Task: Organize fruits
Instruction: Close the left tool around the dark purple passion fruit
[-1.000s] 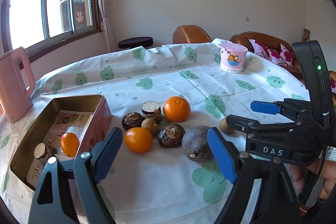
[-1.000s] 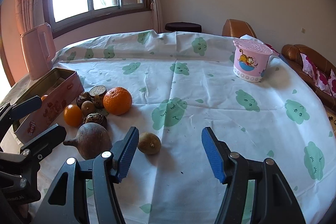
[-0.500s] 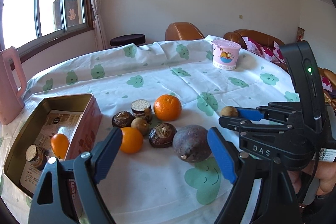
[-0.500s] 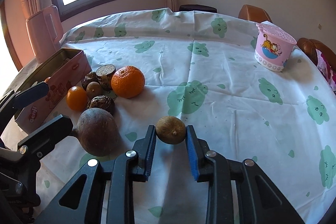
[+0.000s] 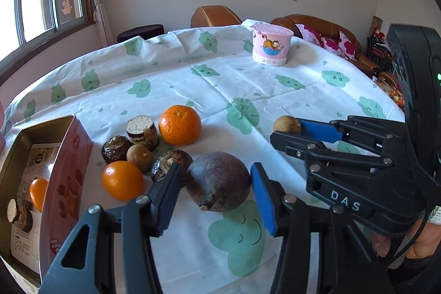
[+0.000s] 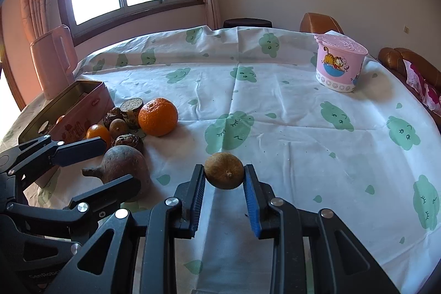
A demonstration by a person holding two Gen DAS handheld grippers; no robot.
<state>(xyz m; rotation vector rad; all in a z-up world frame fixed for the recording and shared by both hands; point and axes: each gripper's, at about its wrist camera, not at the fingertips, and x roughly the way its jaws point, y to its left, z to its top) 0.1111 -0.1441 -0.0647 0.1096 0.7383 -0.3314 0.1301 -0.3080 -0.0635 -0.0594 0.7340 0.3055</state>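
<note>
While the right gripper (image 6: 224, 179) sits low in the middle of its own view, its two blue-padded jaws are clamped on a small brown fruit (image 6: 224, 170), round, dull-skinned and matte, with a tiny stem nub facing the camera. It rests on the white tablecloth (image 6: 289, 134), printed with green smiling clouds.

In the left wrist view the left gripper (image 5: 213, 186) straddles a large purplish-brown fruit (image 5: 217, 181) at lower centre; its jaws have just been closing, the blue pad on the right touches the fruit's side and the dark jaw on the left sits against its other side, so they look closed on it. That fruit is rough and mottled, broadly round, with a short stub of stem pointing down toward the camera.

Left of it lies a cluster: a big orange (image 5: 179, 124) with dimpled peel, a smaller glossy orange (image 5: 122, 180), a small brown round fruit (image 5: 139, 157) between them, two dark wrinkled fruits (image 5: 115, 149) (image 5: 171, 162), and a short cylinder-shaped piece (image 5: 142, 128) with a pale speckled top. All sit close together, several touching.

At the left edge stands an open pink tin (image 5: 66, 178) holding a small orange (image 5: 38, 193) and another pale-topped piece (image 5: 16, 214) on a printed paper lining. A pink lidded tub (image 5: 271, 47) with a cartoon cat stands far back, upper right of centre, well apart from the fruit.
</note>
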